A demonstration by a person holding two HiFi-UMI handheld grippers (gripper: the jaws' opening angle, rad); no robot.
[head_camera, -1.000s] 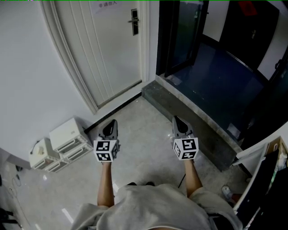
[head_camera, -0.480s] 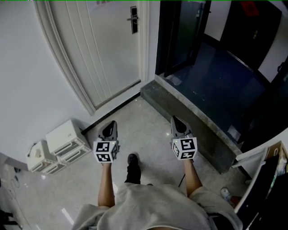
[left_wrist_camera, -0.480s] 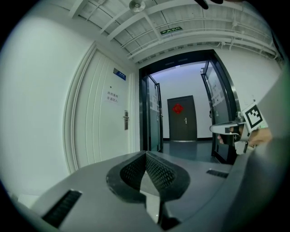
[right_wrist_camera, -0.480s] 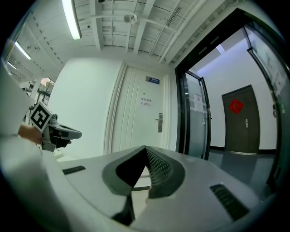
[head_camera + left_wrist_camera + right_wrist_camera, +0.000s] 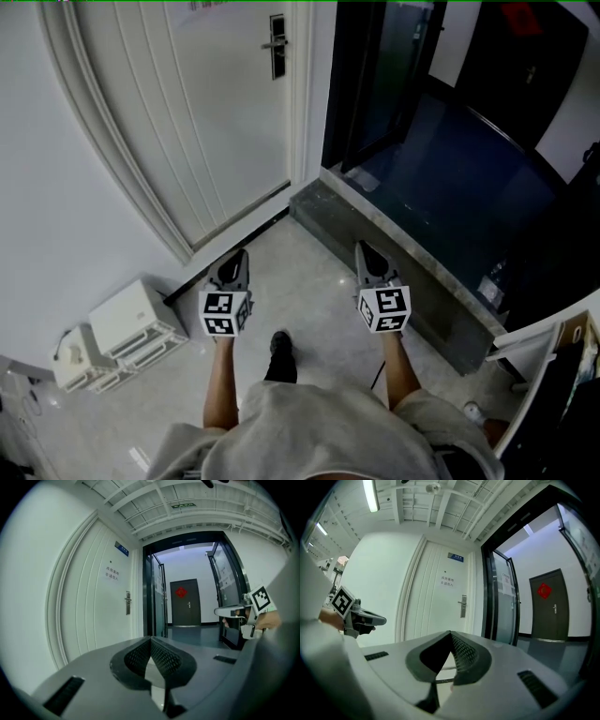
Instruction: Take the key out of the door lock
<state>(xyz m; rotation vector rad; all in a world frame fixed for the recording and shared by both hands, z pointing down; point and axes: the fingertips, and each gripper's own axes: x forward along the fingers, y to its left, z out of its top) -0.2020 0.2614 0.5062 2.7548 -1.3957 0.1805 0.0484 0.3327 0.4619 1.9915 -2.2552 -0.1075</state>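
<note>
A white door [image 5: 211, 112] stands shut ahead and to the left, with a dark lock plate and lever handle [image 5: 277, 45] near its right edge. The same lock plate [image 5: 127, 603] shows small in the left gripper view and again as lock plate [image 5: 463, 605] in the right gripper view. A key is too small to make out. My left gripper [image 5: 232, 265] and right gripper [image 5: 368, 255] are held side by side over the floor, well short of the door. Both are shut and empty, the left gripper [image 5: 150, 639] and right gripper [image 5: 450, 633] each with tips touching.
White box units [image 5: 127, 323] sit on the floor against the left wall. A grey stone threshold [image 5: 403, 262] runs diagonally on the right before a dark glass doorway [image 5: 375, 84]. A dark door with a red ornament [image 5: 184, 603] lies beyond. A shoe [image 5: 279, 356] shows between the arms.
The person has stepped toward the door: a shoe came into view, and the white boxes slid down and left in the head view. Both grippers travelled along, still shut.
</note>
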